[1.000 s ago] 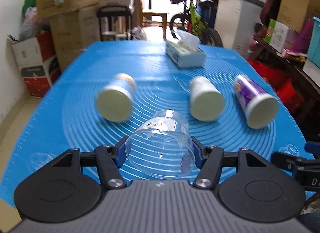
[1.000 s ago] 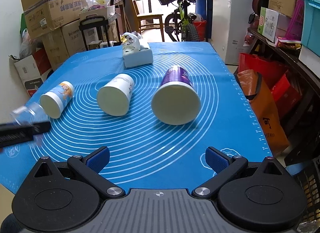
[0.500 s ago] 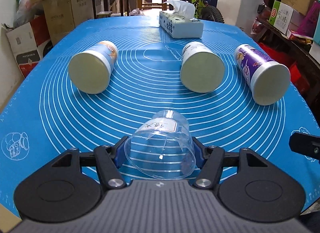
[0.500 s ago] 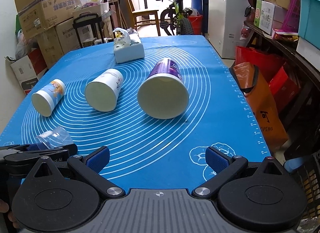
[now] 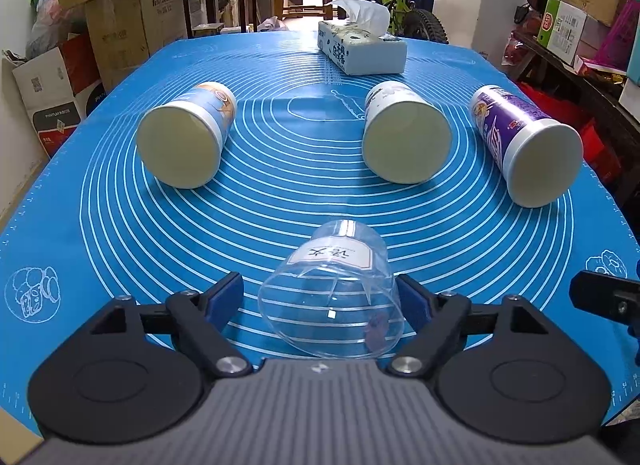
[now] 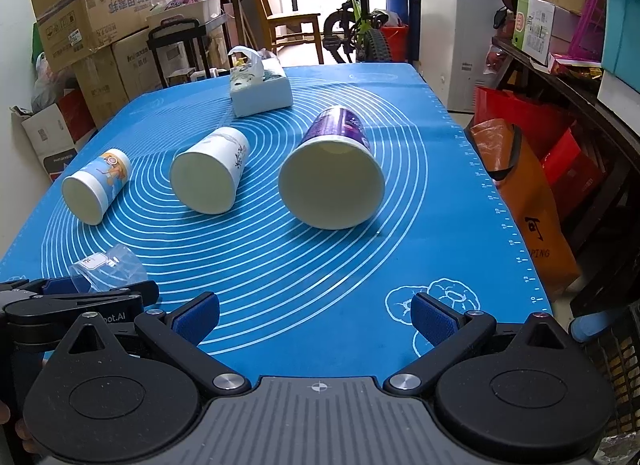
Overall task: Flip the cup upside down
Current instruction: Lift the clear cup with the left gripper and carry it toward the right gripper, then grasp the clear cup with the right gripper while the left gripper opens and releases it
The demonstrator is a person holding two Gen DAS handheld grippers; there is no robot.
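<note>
A clear plastic cup (image 5: pixel 332 297) with a white label lies on its side on the blue mat (image 5: pixel 280 209), its mouth towards the camera. It sits between the fingers of my left gripper (image 5: pixel 320 299), which is open: the left pad stands apart from the cup, the right pad is at its rim. The cup also shows in the right wrist view (image 6: pixel 108 269), beside the left gripper (image 6: pixel 80 297). My right gripper (image 6: pixel 316 317) is open and empty, low over the mat's near edge.
Three paper cups lie on their sides, mouths towards me: a blue and orange one (image 5: pixel 184 141), a white one (image 5: pixel 406 137), a purple one (image 5: pixel 524 149). A tissue box (image 5: pixel 360 49) stands at the back. Boxes, a bicycle and shelves surround the table.
My left gripper has come down to the mat with the clear cup and its jaws have opened, so the cup now lies on the mat. The right gripper moved slightly forward.
</note>
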